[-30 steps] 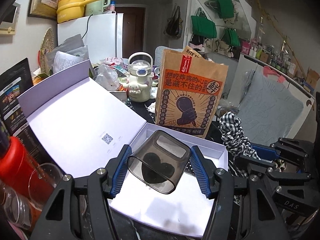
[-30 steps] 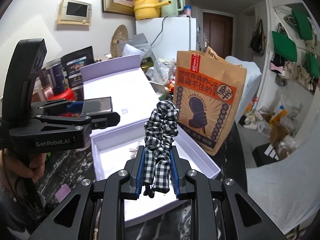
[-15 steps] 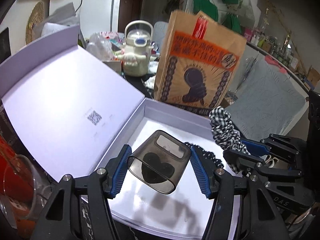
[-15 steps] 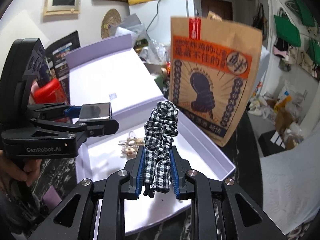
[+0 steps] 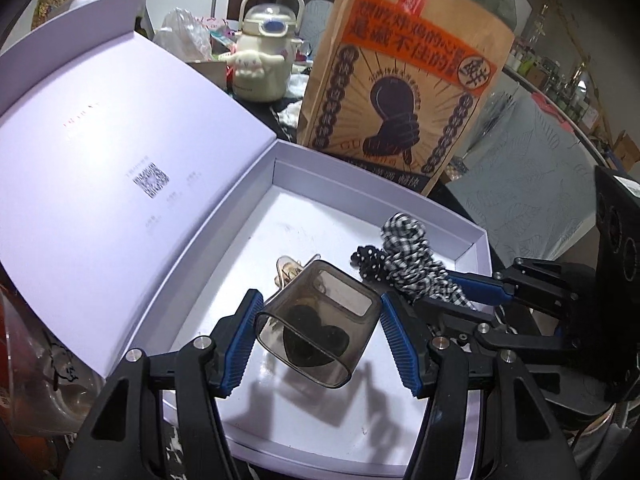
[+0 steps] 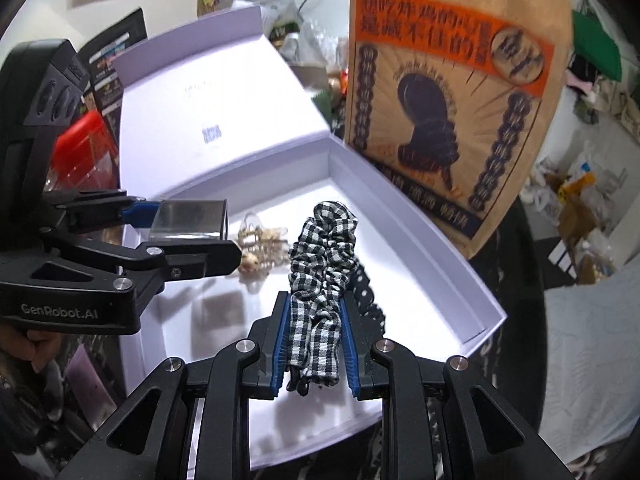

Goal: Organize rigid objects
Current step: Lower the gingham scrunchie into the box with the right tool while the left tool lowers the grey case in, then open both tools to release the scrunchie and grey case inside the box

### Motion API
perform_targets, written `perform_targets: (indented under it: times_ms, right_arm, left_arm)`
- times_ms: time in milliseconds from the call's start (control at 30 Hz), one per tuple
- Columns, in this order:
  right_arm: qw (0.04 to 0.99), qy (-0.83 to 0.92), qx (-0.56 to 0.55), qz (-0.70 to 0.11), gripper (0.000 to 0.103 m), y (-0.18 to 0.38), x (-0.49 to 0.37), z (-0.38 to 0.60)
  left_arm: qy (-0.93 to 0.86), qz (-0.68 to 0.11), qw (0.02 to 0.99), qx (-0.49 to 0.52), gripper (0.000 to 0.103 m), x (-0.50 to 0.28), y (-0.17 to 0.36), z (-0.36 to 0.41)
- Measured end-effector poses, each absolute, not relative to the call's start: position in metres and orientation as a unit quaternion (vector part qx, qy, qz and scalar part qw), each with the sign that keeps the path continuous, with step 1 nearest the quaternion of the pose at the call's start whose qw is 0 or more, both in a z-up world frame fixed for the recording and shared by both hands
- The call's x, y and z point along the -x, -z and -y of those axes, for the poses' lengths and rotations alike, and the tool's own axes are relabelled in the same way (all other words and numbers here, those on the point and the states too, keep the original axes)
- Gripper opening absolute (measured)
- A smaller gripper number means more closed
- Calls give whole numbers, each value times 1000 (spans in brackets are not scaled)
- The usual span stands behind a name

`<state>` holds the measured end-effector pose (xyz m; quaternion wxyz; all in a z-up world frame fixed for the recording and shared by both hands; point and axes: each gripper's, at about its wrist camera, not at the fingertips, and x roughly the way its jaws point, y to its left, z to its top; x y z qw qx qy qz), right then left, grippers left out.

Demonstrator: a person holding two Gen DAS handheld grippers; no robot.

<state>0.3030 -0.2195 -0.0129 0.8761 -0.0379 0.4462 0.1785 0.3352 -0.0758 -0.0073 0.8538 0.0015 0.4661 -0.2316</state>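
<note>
Two loads, both lowered over the open white box (image 5: 476, 236): left gripper (image 5: 320, 340) clamps smoky heart-marked case (image 5: 320, 332); right gripper (image 6: 316, 344) pinches gingham scrunchie (image 6: 320, 256). Release inside looks imminent.

Left black plastic two-finger gripper (image 5: 318, 344): angular linkage arms, silver screw heads at pivots, blue ribbed pads (image 5: 240, 344) on fingers. Right black plastic two-finger gripper (image 6: 316, 344): same build, blue ribbed pads (image 6: 280, 340), silver screws. In right wrist view, white "GenRobot.AI" lettering on left gripper's body at 9 o'clock; dark handle block above it.
</note>
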Motion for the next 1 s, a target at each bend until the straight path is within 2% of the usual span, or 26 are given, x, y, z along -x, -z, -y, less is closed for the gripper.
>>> perform_targets:
  times_ms: [667,767,900,1000]
  right_arm:
    - [853,-174,84,-485,26,40,-307,201]
    - [853,-173,84,-486,31,40,-307,199]
    - [854,-169,85,-485,51,37,-307,197]
    - [856,-162,83,-483,51,37,-307,200]
  left_arm:
    - [214,-522,826,-9,60,-358,49,82]
    - [215,-523,825,-8,60,-360,52,83]
    - [213,-523,825,-19,60,-361,54,87]
    - [209,-525,825,-21,60,-362,55,89]
